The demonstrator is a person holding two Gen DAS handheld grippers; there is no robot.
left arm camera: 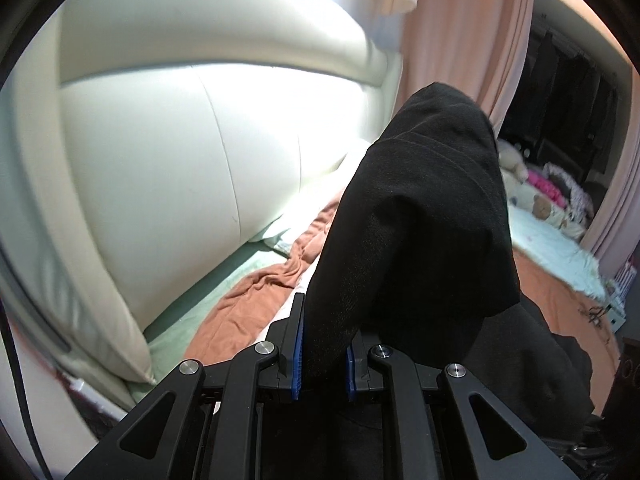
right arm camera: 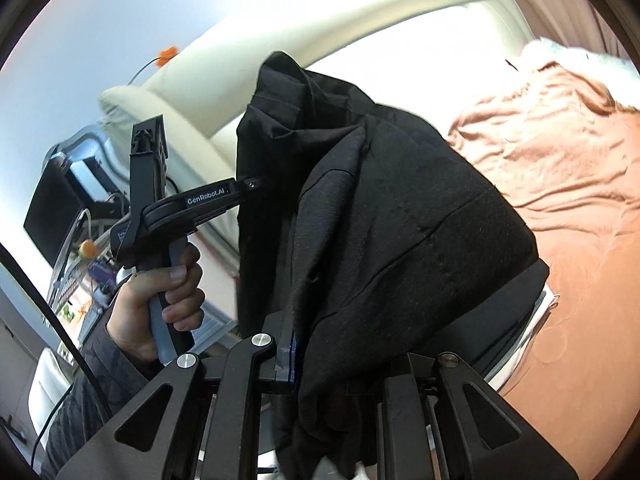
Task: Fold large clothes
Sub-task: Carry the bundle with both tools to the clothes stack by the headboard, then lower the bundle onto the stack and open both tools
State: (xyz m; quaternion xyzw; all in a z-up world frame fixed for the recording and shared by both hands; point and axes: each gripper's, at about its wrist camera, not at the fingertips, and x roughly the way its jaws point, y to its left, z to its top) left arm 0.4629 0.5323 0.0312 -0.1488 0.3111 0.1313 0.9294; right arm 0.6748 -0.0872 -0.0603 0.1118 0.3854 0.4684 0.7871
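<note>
2 hand-held grippers [left arm camera: 322, 344] [right arm camera: 320, 352] clamp black garment [right arm camera: 380, 208], lifted above bed [right arm camera: 560, 184].

black garment [right arm camera: 380, 216] hides the right tool's [right arm camera: 320, 364] far finger — bed beneath too.

From my right wrist camera I can read one mark only: "GenRobot.AI", white lettering on the black side of the left gripper [right arm camera: 256, 184], the handheld unit gripped by the left hand [right arm camera: 160, 304]. A small label lower on that unit's body is too blurred for me to read. My left wrist camera shows no legible text anywhere
</note>
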